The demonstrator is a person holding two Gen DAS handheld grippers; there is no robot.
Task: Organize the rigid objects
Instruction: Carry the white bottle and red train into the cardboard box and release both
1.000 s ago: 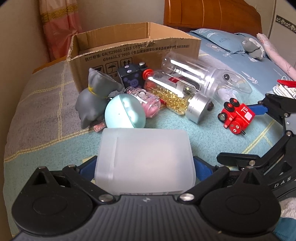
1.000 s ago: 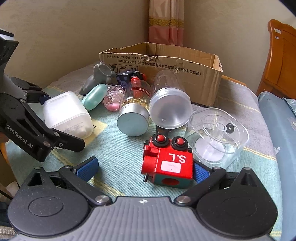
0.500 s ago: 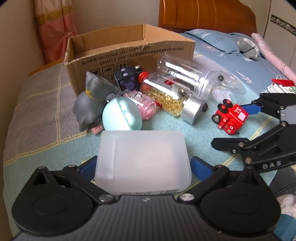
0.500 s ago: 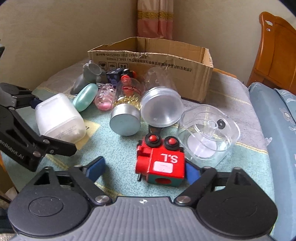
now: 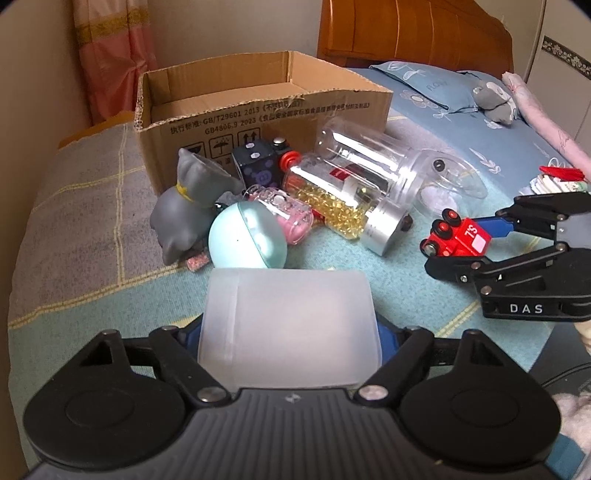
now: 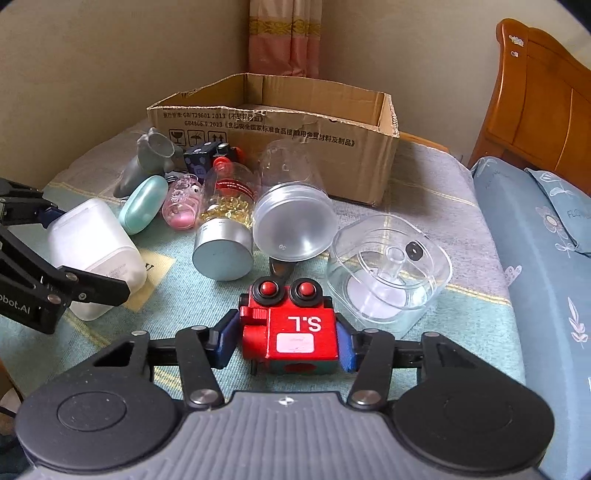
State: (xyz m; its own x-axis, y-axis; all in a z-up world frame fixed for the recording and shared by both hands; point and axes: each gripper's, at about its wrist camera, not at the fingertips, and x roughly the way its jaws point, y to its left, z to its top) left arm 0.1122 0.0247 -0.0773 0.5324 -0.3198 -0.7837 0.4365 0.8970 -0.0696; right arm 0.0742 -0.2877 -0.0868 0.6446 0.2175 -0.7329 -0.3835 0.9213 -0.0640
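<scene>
Rigid objects lie clustered on the bed in front of an open cardboard box. Left gripper: level, pointing toward the box, its blue-padded fingers clenched on both sides of a frosted white plastic container; whether the container rests on the cover or is lifted cannot be determined. In the right wrist view this gripper enters from the left edge, one black finger crossing the container low on its front. Right gripper: also level and low over the bed, its fingers closed against the two flanks of a red toy train marked "S.L" — chimney end facing away from the camera. In the left wrist view the same gripper reaches in from the right, holding the train near the silver cap of a jar. Remaining items, between the grippers and the box: a grey cat figure, a mint-green egg-shaped case just beside it, a pink clear container, a dark cube, a jar of yellow capsules lying on its side, a clear empty jar and a clear lidded tub near the train. A blue pillow and a wooden headboard lie beyond.
</scene>
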